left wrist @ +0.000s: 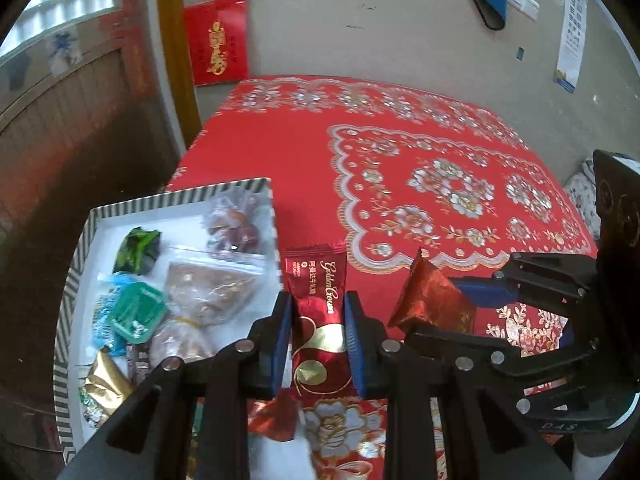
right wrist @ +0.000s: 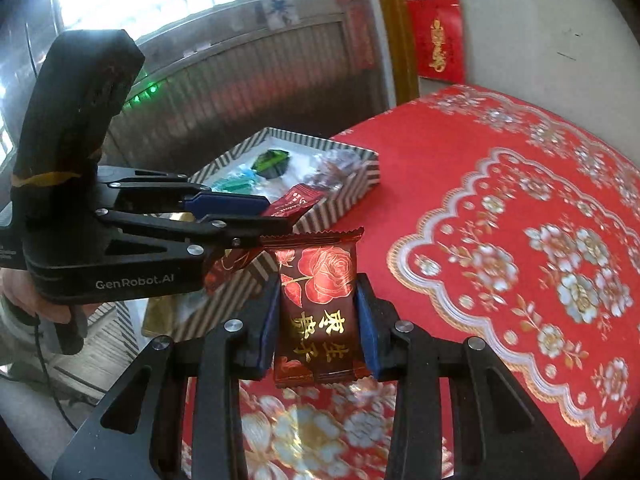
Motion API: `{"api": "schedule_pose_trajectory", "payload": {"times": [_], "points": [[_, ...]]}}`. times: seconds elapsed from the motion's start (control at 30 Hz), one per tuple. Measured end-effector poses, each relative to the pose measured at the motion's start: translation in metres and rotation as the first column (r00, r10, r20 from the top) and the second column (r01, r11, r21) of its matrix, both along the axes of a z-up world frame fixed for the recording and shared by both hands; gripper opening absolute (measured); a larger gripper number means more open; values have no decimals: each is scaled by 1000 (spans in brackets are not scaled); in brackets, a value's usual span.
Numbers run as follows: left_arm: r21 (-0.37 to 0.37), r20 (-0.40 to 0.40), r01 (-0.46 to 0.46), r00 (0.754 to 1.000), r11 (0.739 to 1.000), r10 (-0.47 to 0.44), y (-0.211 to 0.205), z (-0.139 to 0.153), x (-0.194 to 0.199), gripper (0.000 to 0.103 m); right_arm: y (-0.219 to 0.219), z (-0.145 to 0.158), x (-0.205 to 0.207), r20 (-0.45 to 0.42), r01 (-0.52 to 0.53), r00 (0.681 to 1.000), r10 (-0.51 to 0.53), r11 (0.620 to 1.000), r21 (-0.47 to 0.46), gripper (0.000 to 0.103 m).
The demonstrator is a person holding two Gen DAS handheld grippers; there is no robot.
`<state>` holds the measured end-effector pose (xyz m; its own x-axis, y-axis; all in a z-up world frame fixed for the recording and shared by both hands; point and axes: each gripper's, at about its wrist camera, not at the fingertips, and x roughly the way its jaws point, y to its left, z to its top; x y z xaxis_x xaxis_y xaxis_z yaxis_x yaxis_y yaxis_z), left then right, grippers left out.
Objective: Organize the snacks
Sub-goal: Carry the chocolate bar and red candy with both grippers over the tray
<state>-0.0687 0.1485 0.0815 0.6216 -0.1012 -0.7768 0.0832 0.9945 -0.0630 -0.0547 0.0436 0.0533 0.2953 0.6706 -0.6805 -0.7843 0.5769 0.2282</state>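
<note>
My left gripper (left wrist: 319, 320) is shut on a dark red Golden Crown snack bar (left wrist: 318, 312), held just right of the striped box (left wrist: 76, 276). That box holds several wrapped snacks, among them a green packet (left wrist: 136, 250) and clear bags (left wrist: 208, 292). My right gripper (right wrist: 318, 320) is shut on a dark red packet printed with a rose (right wrist: 316, 304). In the left wrist view the same packet (left wrist: 432, 300) shows in the right gripper (left wrist: 460, 312), close to the right of my left one. The right wrist view shows the left gripper (right wrist: 256, 210) with its bar (right wrist: 292, 200) over the near edge of the striped box (right wrist: 352, 188).
A red floral cloth (left wrist: 400, 160) covers the table. A small red wrapped sweet (left wrist: 276, 416) lies below the left gripper. The table's left edge drops to a dark wooden wall (left wrist: 80, 128). A hand (right wrist: 24, 292) holds the left gripper's handle.
</note>
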Motion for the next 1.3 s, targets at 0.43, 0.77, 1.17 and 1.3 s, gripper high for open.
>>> {"api": "schedule_pose_trajectory", "payload": {"times": [0.43,0.77,1.17,1.3], "points": [[4,37,-108,994,994,108,52,5,-16,28,53,13,-7,9,-85,996,85,996,-3,34],[6,28,-208,978,978,208,95,-5,-33,28,104,8,-17,-8,-175,984,175,984,1,34],[62,67,-293,955,954,289,115,-21,-50,28,142,-21,-33,-67,-238,969,237,971,-14,34],[93,115,-326,942,941,315,112,-24,-54,28,143,-22,-37,-53,-209,977,208,978,-17,36]]}}
